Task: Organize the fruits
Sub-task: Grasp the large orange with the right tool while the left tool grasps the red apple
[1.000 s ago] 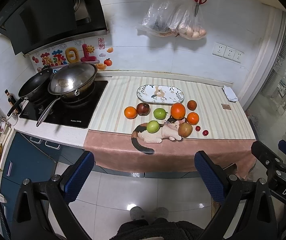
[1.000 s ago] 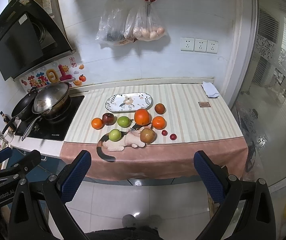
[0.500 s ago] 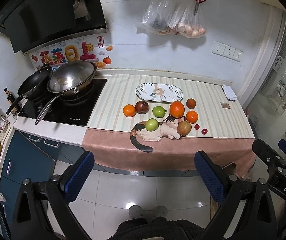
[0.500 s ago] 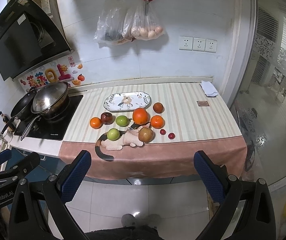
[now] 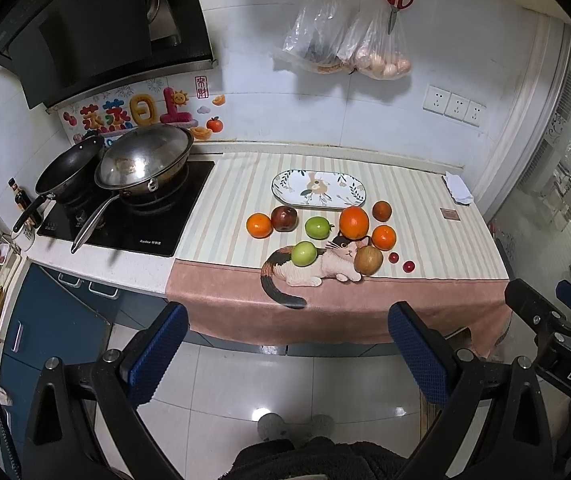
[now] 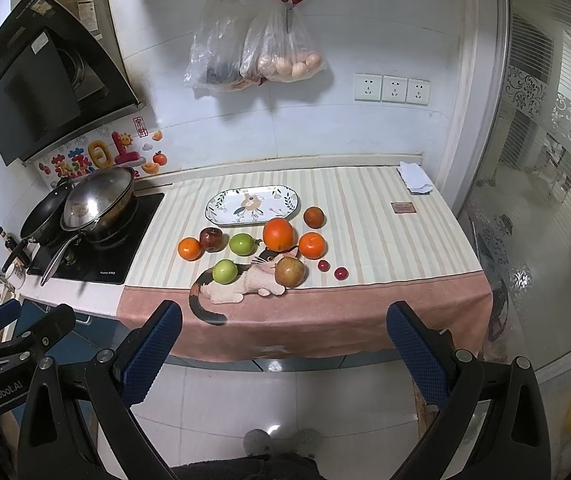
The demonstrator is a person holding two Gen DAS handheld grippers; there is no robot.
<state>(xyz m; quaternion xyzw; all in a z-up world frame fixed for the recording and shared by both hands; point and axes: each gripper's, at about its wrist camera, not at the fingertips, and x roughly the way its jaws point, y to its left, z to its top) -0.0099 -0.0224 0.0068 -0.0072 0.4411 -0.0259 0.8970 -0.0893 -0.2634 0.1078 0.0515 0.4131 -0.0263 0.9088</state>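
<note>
A striped cloth (image 5: 425, 216) covers the counter (image 5: 97, 258), bearing a patterned plate (image 5: 318, 188), loose fruits (image 5: 353, 222), and a folded rag (image 5: 458, 194).

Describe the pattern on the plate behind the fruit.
The plate is white with a leaf border and a floral motif in the middle, clearest in the right wrist view.

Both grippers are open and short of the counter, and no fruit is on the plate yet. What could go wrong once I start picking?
1. The two cherry tomatoes are small and round and lie near the cloth's front hem; a nudge could roll them off.
2. The large orange sits close against the tangerine and the brownish apple, so open fingers may bump a neighbour.
3. The plate lies behind the fruit; reaching over could knock pieces.
</note>
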